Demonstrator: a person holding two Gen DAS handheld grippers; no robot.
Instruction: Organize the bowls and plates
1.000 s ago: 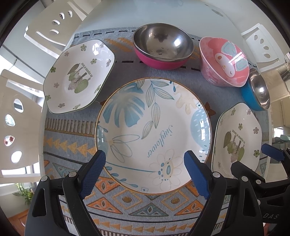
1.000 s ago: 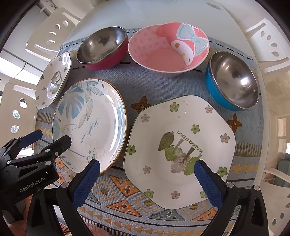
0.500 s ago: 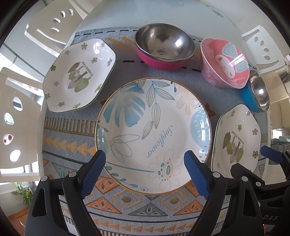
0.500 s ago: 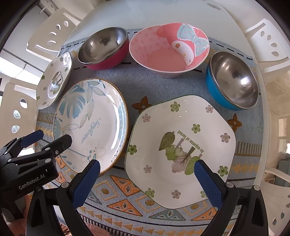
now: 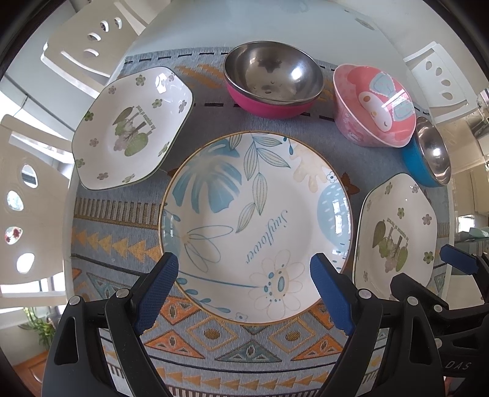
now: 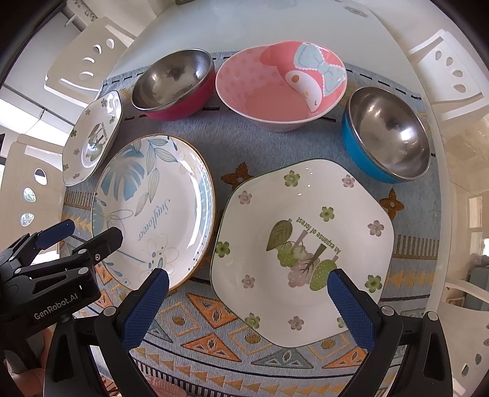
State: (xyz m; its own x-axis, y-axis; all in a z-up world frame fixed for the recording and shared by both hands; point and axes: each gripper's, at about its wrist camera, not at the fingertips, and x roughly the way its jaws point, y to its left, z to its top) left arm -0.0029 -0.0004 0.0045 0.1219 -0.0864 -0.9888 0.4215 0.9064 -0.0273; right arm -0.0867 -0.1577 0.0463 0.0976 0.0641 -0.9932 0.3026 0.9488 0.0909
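Observation:
A round blue-leaf plate (image 5: 256,226) (image 6: 156,210) lies mid-mat, and my left gripper (image 5: 244,293) hangs open above its near rim, holding nothing. One hexagonal flower plate (image 5: 131,128) (image 6: 91,137) sits at the far left, a second (image 6: 302,250) (image 5: 397,238) at the right under my open, empty right gripper (image 6: 247,305). Along the back stand a magenta steel bowl (image 5: 272,82) (image 6: 174,82), a pink cartoon bowl (image 5: 373,107) (image 6: 281,85) and a blue steel bowl (image 6: 385,134) (image 5: 428,152). Each gripper shows in the other's view: the right gripper (image 5: 434,281) and the left gripper (image 6: 76,238).
All the dishes rest on a patterned blue-grey mat (image 5: 214,345) (image 6: 220,333) over a round white table (image 5: 244,27). White chairs (image 5: 88,33) (image 6: 449,73) ring the table at the left and the back right. A potted plant (image 5: 39,326) stands low at the left.
Both views have crept slightly; the dishes appear a touch shifted in frame. Both grippers stay open and nothing was grasped or released.

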